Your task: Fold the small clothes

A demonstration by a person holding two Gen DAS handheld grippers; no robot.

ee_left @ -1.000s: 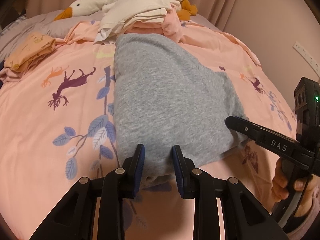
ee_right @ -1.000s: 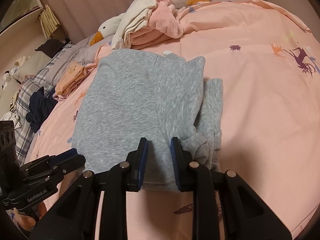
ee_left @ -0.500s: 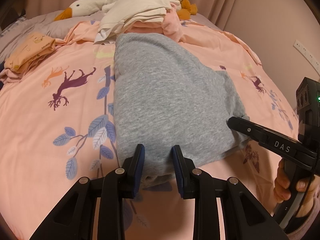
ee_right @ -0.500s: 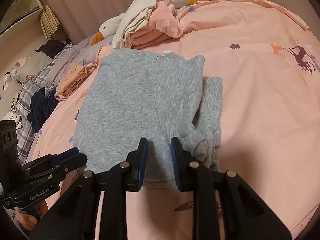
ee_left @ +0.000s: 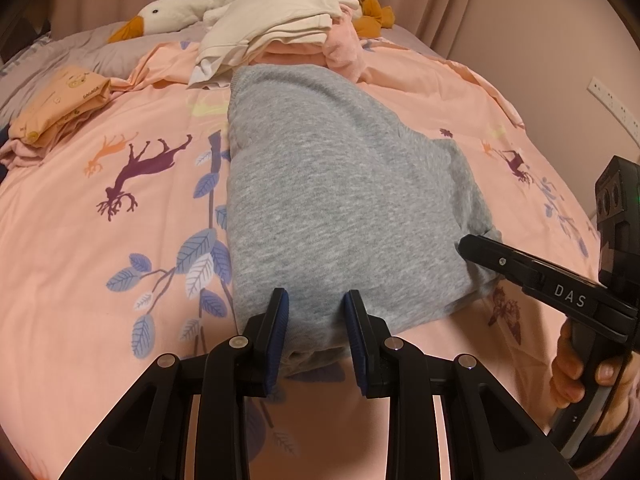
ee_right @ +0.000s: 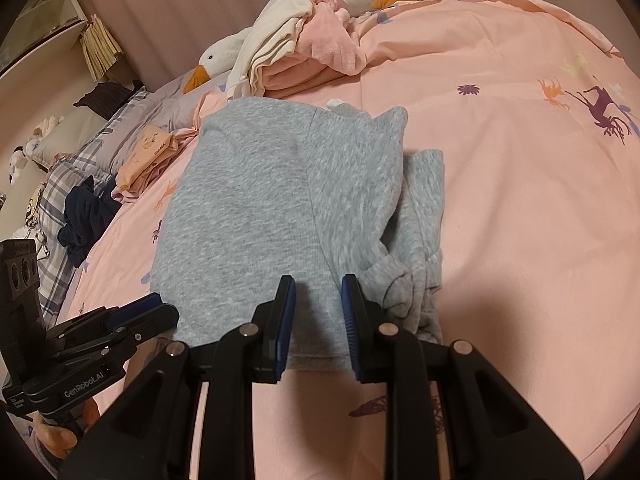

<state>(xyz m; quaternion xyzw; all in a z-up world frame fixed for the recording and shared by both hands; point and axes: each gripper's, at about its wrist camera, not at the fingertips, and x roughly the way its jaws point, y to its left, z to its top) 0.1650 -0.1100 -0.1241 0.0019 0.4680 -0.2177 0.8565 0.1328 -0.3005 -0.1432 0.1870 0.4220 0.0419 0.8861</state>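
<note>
The grey garment [ee_left: 340, 208], soft, thick, light and floppy, lies half-folded on the bed [ee_left: 120, 240] just ahead of both claws, the left claw [ee_left: 314, 320] and right claw [ee_right: 318, 312] each slightly parted astride its near hem, the best hold.

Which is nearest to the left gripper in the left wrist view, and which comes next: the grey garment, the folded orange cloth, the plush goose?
1. grey garment: its near hem lies between the left gripper fingers, centre.
2. folded orange cloth: far left on the bed.
3. plush goose: at the back, behind the clothes pile.
</note>
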